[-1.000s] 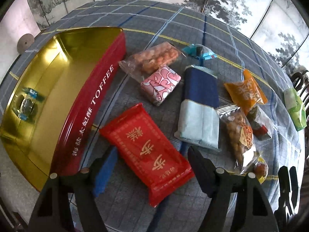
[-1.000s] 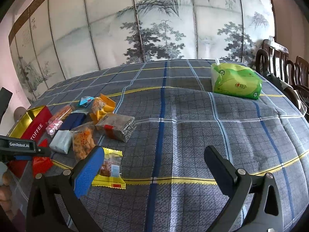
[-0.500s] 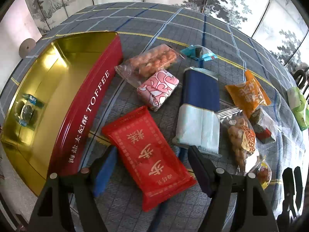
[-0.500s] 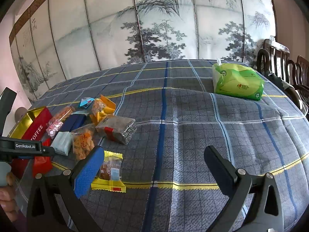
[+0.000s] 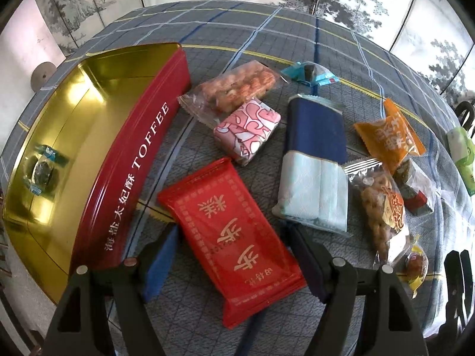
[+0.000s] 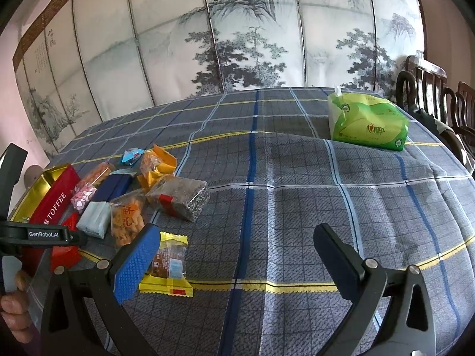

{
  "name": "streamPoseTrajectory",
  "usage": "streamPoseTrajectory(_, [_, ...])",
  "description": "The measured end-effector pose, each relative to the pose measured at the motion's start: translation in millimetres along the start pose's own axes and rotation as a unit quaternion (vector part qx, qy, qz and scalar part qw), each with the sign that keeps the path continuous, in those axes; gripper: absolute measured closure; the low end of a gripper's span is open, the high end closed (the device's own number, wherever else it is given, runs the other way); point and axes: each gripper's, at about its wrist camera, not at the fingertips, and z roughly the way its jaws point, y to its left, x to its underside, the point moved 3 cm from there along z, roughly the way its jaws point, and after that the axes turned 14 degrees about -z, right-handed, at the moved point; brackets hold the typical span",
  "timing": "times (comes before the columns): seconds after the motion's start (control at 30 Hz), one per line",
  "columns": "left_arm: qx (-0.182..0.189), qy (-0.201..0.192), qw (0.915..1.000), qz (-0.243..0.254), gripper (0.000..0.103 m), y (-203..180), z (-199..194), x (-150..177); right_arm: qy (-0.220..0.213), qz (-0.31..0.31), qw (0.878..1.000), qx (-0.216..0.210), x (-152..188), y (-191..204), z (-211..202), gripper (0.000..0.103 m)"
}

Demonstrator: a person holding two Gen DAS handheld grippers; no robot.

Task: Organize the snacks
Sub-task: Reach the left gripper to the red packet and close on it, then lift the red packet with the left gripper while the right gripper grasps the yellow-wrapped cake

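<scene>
**Snacks mostly still outside the tin**

Snacks lie in a loose cluster near the table's left edge, beside the open red toffee tin (image 5: 130, 160). Only one small wrapped sweet (image 5: 41, 172) sits on the tin's gold floor, so the sorting looks barely begun.

Nearest the tin lies the red packet (image 5: 228, 231), flat on the cloth, between the spread jaws of the left gripper (image 5: 234, 255). The pads stand on either side of it without pressing, so the packet is framed, not yet pinched. It is likely the next item to go in.

Beyond it wait a pink patterned packet (image 5: 248, 132), a clear bag of orange pieces (image 5: 234, 87), a navy and pale blue pack (image 5: 314, 160), a small teal sweet (image 5: 308, 72), an orange packet (image 5: 389, 138) and a bag of fried twists (image 5: 383, 207).

Further right, the right gripper (image 6: 237, 255) hangs wide open over bare cloth, holding nothing, with a yellow-edged packet (image 6: 169, 262) just beside its left finger. A green tissue pack (image 6: 366, 123) rests near the far right edge.
</scene>
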Motion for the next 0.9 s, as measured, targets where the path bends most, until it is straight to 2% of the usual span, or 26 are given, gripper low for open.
streamPoseTrajectory(0.4, [0.003, -0.010, 0.9999, 0.005, 0.026, 1.6, -1.6, 6.6, 0.005, 0.003, 1.000, -0.002, 1.4, -0.7, 3.4, 0.000])
streamPoseTrajectory(0.43, [0.004, -0.011, 0.9999, 0.008, 0.028, 1.4, -2.3, 7.2, 0.006, 0.003, 1.000, -0.003, 2.3, -1.0, 3.4, 0.000])
streamPoseTrajectory(0.5, [0.006, -0.018, 0.9997, 0.017, 0.041, -0.3, -5.3, 8.5, 0.006, 0.004, 1.000, -0.003, 2.7, -1.2, 3.8, 0.000])
streamPoseTrajectory(0.53, [0.006, -0.024, 0.9993, 0.029, 0.052, -3.0, -8.1, 10.2, 0.006, 0.004, 1.000, -0.003, 2.7, -1.1, 3.9, 0.000])
streamPoseTrajectory(0.57, [0.002, -0.030, 0.9986, 0.044, 0.054, -6.0, -10.1, 12.9, 0.006, 0.004, 1.000, -0.003, 2.7, -1.3, 3.8, 0.000])
streamPoseTrajectory(0.63, [-0.002, -0.036, 0.9972, 0.066, 0.056, -10.5, -12.5, 16.4, 0.006, 0.005, 1.000, -0.004, 2.7, -1.2, 3.7, 0.000])
streamPoseTrajectory(0.7, [0.011, -0.031, 0.9962, 0.080, 0.057, -11.5, -15.1, 20.2, 0.006, 0.005, 1.000, -0.003, 2.4, -1.2, 3.7, 0.000])
streamPoseTrajectory(0.9, [0.023, -0.023, 0.9953, 0.091, 0.057, -6.7, -22.4, 28.2, 0.007, 0.006, 1.000, -0.003, 3.4, -2.6, 4.0, 0.000])
